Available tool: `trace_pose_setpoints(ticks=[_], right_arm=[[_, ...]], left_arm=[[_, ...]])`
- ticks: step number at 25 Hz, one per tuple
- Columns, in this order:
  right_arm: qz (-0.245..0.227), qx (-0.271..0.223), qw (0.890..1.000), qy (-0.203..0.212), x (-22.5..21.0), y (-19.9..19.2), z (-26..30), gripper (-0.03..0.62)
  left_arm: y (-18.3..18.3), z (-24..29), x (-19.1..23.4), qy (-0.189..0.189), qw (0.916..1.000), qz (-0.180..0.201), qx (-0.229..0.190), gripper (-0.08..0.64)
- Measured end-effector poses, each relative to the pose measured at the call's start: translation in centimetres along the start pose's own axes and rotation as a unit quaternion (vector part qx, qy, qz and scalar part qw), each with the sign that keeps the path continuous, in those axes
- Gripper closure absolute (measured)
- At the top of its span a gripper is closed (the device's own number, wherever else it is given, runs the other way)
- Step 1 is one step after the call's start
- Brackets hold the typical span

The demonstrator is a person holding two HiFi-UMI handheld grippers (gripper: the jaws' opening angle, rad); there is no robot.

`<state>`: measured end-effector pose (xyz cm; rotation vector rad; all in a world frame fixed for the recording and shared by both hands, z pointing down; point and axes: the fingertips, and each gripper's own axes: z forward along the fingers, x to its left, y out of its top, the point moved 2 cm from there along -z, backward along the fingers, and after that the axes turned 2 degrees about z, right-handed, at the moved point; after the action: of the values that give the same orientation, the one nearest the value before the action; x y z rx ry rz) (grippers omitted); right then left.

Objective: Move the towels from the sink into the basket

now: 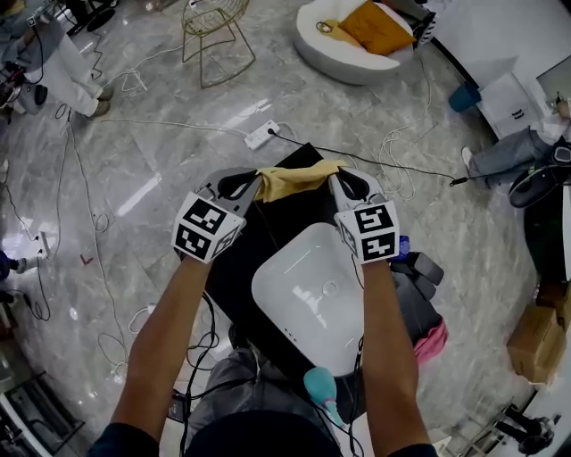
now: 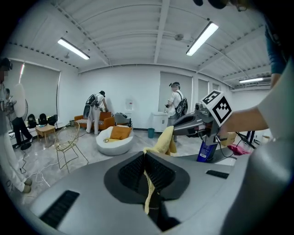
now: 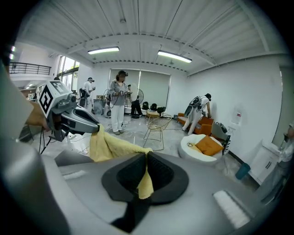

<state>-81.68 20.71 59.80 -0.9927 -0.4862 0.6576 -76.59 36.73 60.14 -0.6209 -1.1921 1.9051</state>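
Note:
A yellow towel (image 1: 299, 178) hangs stretched in the air between my two grippers, beyond the far rim of the white sink (image 1: 285, 294) and over a black stand top (image 1: 259, 241). My left gripper (image 1: 257, 184) is shut on the towel's left end, and its own view shows the cloth (image 2: 148, 193) pinched between the ribbed pads. My right gripper (image 1: 335, 182) is shut on the right end, where a yellow corner (image 3: 146, 183) dangles from the closed pads. Each gripper view shows the other gripper (image 2: 183, 124) (image 3: 78, 120) holding the far end. The sink basin shows no towel inside.
A gold wire chair (image 1: 217, 27) and a white round seat with an orange cushion (image 1: 357, 40) stand on the marble floor ahead. A power strip (image 1: 260, 135) and cables lie around. A blue bottle (image 2: 206, 149) and pink cloth (image 1: 430, 344) sit right of the sink. People stand nearby.

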Motion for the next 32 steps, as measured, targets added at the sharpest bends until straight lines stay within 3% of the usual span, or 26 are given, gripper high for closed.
trace_pose_setpoints(ticks=[16, 32], right_arm=[[-0.018, -0.079, 0.996, -0.036, 4.3, 11.2, -10.6, 0.571], [-0.056, -0.138, 0.985, -0.085, 8.8, 20.0, -23.0, 0.571]], left_arm=[[9.5, -12.0, -2.3, 0.001, 0.9959, 0.060, -0.068, 0.546], [18.4, -23.8, -6.3, -0.006, 0.9824, 0.110, -0.151, 0.546]])
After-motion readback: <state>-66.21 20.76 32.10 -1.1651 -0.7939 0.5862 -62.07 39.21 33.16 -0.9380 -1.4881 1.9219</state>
